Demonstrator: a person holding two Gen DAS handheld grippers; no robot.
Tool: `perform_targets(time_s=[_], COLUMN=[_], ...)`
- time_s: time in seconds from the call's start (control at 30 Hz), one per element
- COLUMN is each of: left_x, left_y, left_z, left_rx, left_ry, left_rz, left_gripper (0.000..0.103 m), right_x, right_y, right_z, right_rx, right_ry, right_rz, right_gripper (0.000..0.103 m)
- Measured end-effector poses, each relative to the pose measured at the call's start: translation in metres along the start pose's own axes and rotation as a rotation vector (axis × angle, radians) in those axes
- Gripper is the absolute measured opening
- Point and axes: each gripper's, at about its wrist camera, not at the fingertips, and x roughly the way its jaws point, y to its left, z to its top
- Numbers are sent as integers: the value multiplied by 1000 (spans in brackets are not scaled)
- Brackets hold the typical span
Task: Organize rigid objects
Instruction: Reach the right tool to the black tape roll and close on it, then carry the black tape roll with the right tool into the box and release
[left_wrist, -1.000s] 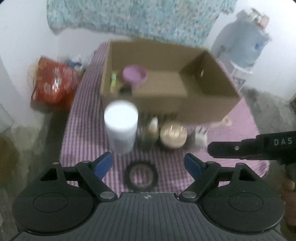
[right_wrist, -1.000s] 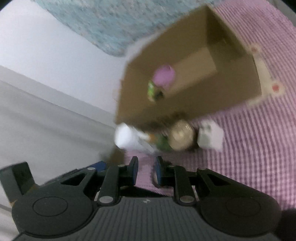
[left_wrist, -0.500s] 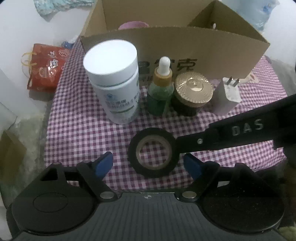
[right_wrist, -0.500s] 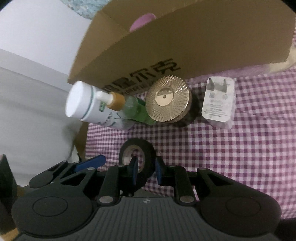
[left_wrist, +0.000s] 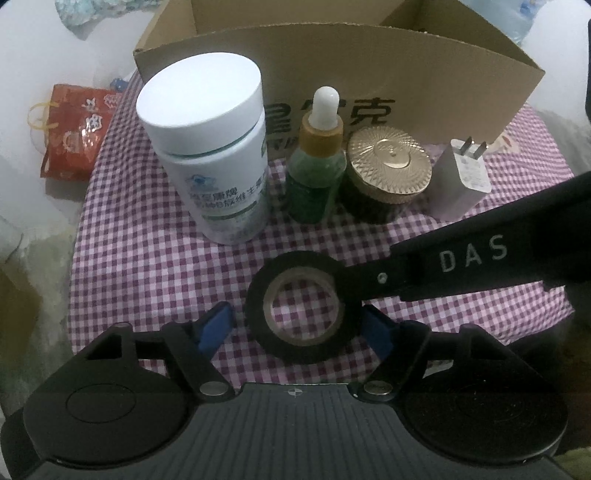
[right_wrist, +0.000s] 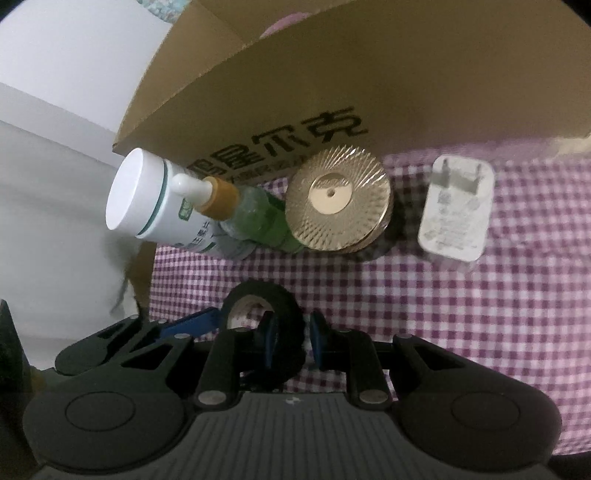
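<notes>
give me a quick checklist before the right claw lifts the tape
1. Right claw straddles the tape wall, one finger in the hole, one outside: ok.
2. Grip closed firmly on the wall: cannot tell; a small gap shows at the outer finger.
3. Left claw open and off the tape: ok, its fingers flank it without touching.
4. Tape apart from the white bottle and dropper: ok.
5. Room in the box for the tape: cannot tell, its inside is mostly hidden.
</notes>
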Motion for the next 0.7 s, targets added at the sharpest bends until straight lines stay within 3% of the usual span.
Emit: perform_targets(time_s=[0.43, 0.7], left_x=[-4, -8], left_y=[2, 4], left_z=[1, 0], left_rx=[-5, -21], left_ry=[-63, -66], left_rz=[-35, -57], left_gripper=[67, 67], right_x=[0, -5], right_y=[10, 9], right_z=[-2, -3], right_rx=[-46, -54], right_ry=[-10, -28], right_rz=[-5, -24], right_gripper=[27, 20])
